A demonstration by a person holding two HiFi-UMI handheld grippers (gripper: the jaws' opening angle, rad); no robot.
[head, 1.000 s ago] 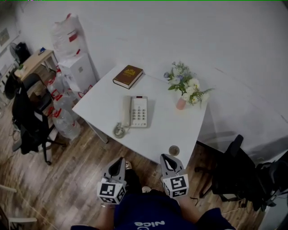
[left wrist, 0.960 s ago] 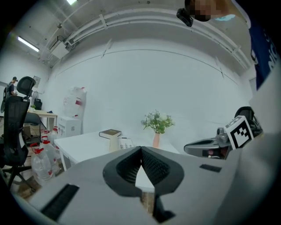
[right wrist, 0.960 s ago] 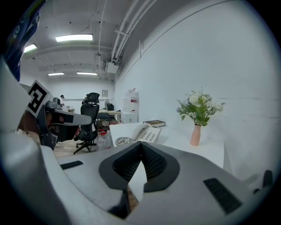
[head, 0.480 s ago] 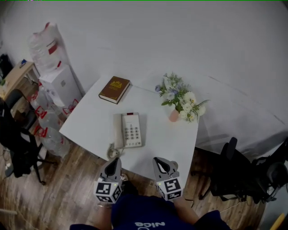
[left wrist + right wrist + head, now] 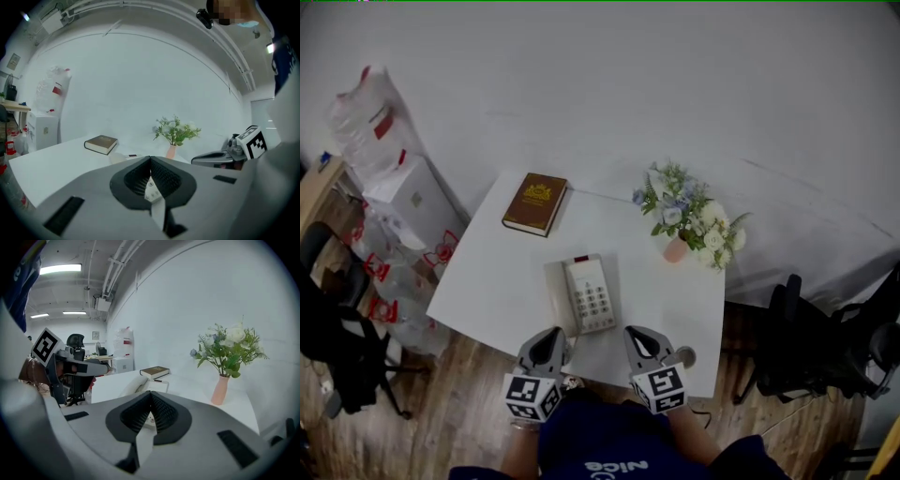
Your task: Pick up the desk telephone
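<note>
A beige desk telephone lies on the white table, its handset along the left side and a red strip at its far end. My left gripper hovers at the table's near edge, just short of the phone's near left corner, jaws shut and empty. My right gripper is beside it, right of the phone's near end, also shut on nothing. In the right gripper view the telephone shows just beyond the closed jaws. The left gripper view shows only a sliver of it.
A brown book lies at the table's far left corner. A pink vase of flowers stands at the far right. A small round object sits near the front right corner. Black office chairs and stacked bags and boxes flank the table.
The whole view has closed in on the table. Both grippers have come forward from over the floor to the table's near edge by the phone, still shut.
</note>
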